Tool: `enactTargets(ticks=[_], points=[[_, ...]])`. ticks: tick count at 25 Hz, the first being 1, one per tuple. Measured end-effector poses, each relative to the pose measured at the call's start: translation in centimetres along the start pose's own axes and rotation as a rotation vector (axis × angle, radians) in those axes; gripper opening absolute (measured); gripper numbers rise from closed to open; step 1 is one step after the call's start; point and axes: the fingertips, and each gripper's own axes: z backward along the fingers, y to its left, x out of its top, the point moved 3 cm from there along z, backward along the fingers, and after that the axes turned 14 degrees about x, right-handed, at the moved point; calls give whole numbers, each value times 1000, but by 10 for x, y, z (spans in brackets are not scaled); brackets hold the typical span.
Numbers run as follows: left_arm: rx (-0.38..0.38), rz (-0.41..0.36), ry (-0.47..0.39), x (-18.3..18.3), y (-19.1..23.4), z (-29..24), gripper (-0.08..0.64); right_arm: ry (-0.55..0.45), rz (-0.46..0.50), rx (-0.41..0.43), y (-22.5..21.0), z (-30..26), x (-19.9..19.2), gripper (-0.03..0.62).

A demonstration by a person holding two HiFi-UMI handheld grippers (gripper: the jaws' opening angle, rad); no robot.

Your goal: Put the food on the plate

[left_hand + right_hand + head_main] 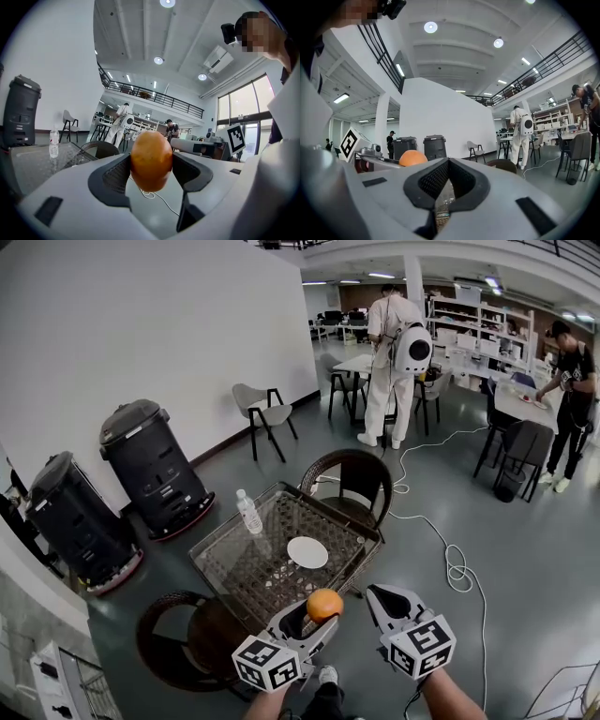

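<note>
An orange fruit (324, 604) is held in the air at the near edge of the glass table, with my left gripper (317, 615) shut on it. In the left gripper view the orange (151, 160) fills the gap between the two dark pads. A round white plate (307, 552) lies on the table beyond the fruit, with nothing on it. My right gripper (379, 600) hovers beside the left one, its jaws shut and holding nothing (446, 180). The orange (411, 158) shows to its left in the right gripper view.
The glass-topped wicker table (246, 563) carries a clear water bottle (248, 512) at its far left. Wicker chairs stand at its far side (359, 474) and near left (178, 652). Two black bins (150, 465) line the wall. A white cable (455, 568) runs over the floor at right.
</note>
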Motion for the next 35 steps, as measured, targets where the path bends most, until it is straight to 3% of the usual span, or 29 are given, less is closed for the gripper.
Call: enactTargets(ticks=[15, 24, 35], points=[[-20, 73, 23, 26, 141, -98, 285, 129, 68, 0, -59, -151, 16, 5], [-16, 97, 78, 14, 185, -130, 285, 176, 47, -19, -86, -198, 2, 5], [96, 129, 157, -13, 225, -160, 285, 241, 1, 39, -123, -238, -32, 5]])
